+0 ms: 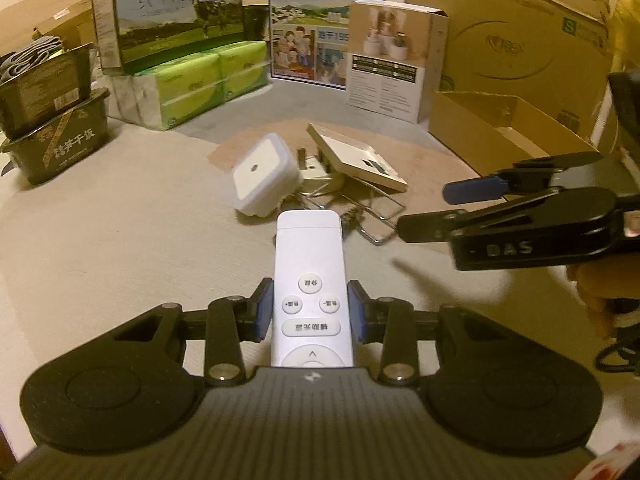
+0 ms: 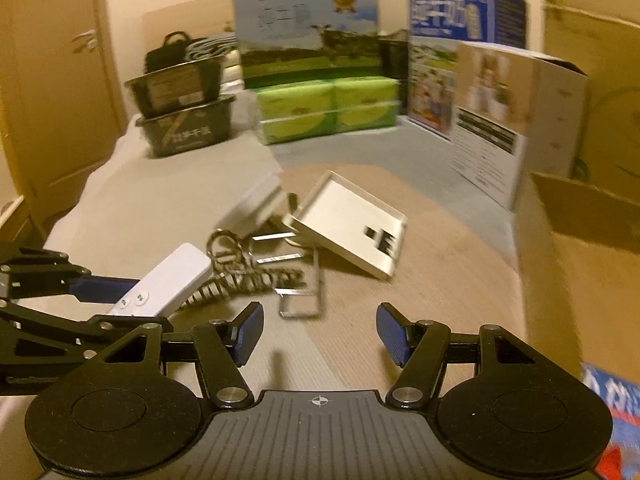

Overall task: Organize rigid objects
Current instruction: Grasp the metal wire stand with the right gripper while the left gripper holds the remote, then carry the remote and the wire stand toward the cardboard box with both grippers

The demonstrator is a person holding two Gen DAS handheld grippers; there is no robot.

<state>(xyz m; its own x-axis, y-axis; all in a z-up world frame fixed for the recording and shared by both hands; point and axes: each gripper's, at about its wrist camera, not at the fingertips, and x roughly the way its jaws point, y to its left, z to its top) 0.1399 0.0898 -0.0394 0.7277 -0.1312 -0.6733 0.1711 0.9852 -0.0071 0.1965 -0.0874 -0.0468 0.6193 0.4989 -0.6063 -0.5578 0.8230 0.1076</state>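
Note:
My left gripper is shut on a white remote control, its blue pads pressing both sides near the buttons. The remote also shows in the right wrist view, held by the left gripper at the left edge. My right gripper is open and empty above the surface; in the left wrist view it comes in from the right. Ahead lies a pile: a white square plug adapter, a beige wall switch plate, and metal wire clips with a spring.
Milk cartons, green tissue packs, a white product box and dark food tubs stand along the back. An open cardboard box stands at the right.

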